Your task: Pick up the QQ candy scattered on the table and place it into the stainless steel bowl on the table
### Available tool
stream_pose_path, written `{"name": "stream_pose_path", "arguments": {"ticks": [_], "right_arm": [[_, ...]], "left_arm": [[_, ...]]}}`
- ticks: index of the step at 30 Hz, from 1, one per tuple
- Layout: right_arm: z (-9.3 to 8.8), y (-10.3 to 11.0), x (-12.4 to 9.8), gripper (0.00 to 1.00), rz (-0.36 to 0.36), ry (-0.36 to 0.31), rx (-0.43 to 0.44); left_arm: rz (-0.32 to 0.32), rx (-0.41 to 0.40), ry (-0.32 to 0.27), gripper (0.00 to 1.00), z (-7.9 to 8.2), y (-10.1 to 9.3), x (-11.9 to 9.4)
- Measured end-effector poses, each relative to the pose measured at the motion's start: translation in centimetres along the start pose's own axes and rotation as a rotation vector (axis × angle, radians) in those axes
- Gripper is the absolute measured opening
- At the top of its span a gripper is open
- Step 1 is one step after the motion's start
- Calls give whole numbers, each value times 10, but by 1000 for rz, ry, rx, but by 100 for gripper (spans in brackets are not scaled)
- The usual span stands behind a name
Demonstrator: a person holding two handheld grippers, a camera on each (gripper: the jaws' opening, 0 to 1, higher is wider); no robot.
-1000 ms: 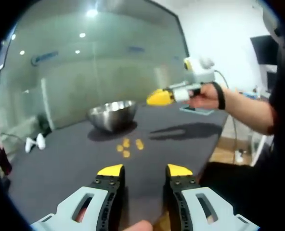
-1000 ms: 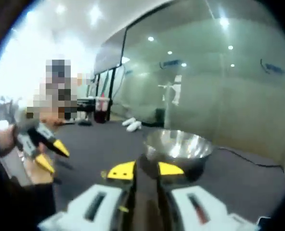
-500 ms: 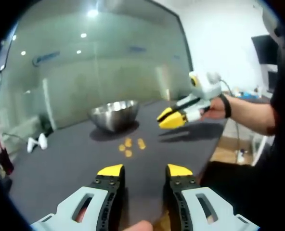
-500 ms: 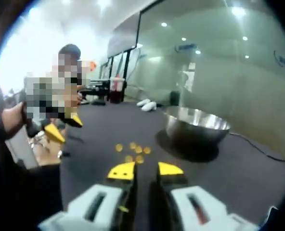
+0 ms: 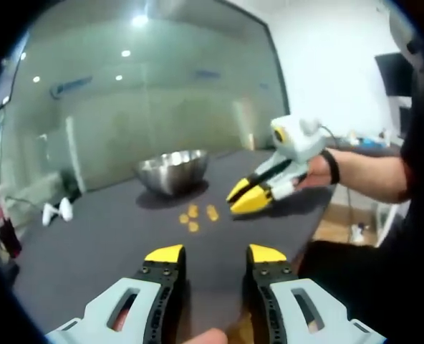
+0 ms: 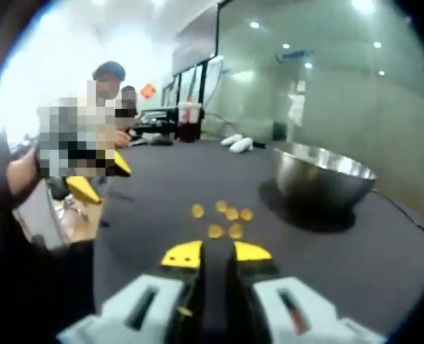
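Observation:
Several small orange QQ candies lie in a loose cluster on the dark table, in front of the stainless steel bowl. My left gripper is open and low near the table's near edge, well short of the candies. The right gripper, held in a hand, comes in from the right and tilts down just right of the cluster. In the right gripper view, my right gripper hovers just short of the candies, jaws a narrow gap apart with nothing between them. The bowl stands beyond on the right, and the left gripper shows at the left.
A glass wall runs behind the table. White objects and a cup with a red drink stand at the far end, with people seated beyond. The table's edge drops to a wooden floor on the right.
The right gripper has come down from above the table and tipped towards the candies, which now lie close before its jaws. My left gripper has stayed in place.

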State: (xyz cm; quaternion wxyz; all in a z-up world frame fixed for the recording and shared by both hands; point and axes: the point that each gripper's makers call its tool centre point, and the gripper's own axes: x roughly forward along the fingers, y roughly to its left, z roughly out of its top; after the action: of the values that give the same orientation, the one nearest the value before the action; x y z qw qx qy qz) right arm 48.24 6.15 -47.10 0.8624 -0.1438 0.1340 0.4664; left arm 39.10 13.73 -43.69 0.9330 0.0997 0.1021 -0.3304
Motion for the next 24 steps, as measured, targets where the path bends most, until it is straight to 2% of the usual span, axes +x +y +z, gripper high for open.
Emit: {"name": "stream_pose_path", "arguments": {"ticks": [9, 24], "right_arm": [[1, 5, 23, 15, 15, 8, 40], [7, 5, 39, 10, 27, 10, 23]], "left_arm": [[15, -19, -8, 35, -1, 6, -5], [28, -38, -2, 35, -8, 15, -7]]}}
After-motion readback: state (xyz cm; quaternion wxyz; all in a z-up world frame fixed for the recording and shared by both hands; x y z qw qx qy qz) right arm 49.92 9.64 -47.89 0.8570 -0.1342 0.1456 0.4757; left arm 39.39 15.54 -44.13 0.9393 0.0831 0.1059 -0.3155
